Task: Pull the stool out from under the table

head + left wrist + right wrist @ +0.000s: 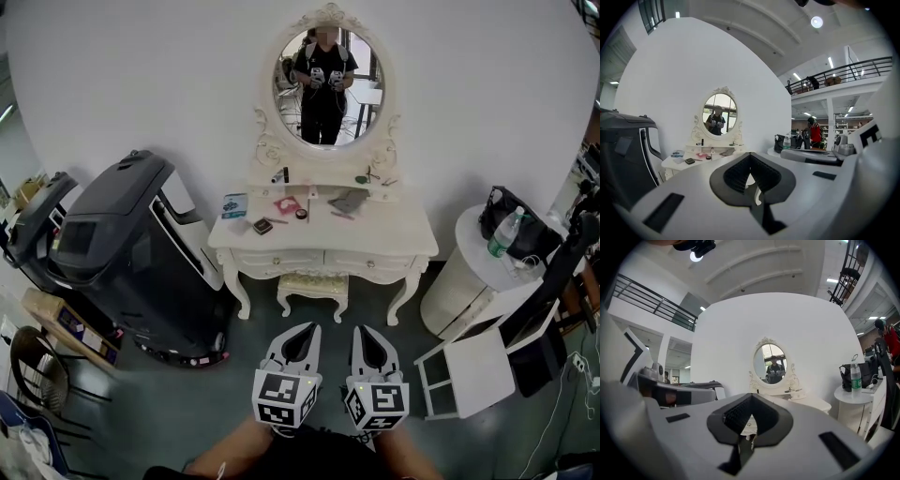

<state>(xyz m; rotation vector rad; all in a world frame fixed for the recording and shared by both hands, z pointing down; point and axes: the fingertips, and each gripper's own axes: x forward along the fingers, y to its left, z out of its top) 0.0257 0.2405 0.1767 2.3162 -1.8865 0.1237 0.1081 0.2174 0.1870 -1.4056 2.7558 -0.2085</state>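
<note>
White wall curves behind a pale counter (412,239) with an oval mirror (326,86) above it. The stool (314,284) sits tucked between the counter's front legs. Only the front edge of its seat and its two front legs show past the drawer front.

Both tools hang low over the floor, side by side and pointing at the stool, well apart from it. The left tool (304,330) has its jaws closed tip to tip with nothing between them, and the right tool (367,332) is closed and empty too.

The stool's long side runs left to right, parallel to the counter's front edge. It lies almost straight ahead of the left tool, which looks the nearer. The right tool points at or just past the stool's right front leg. By my judgement, both tools must first open and travel forward to reach the seat edge or the legs.
</note>
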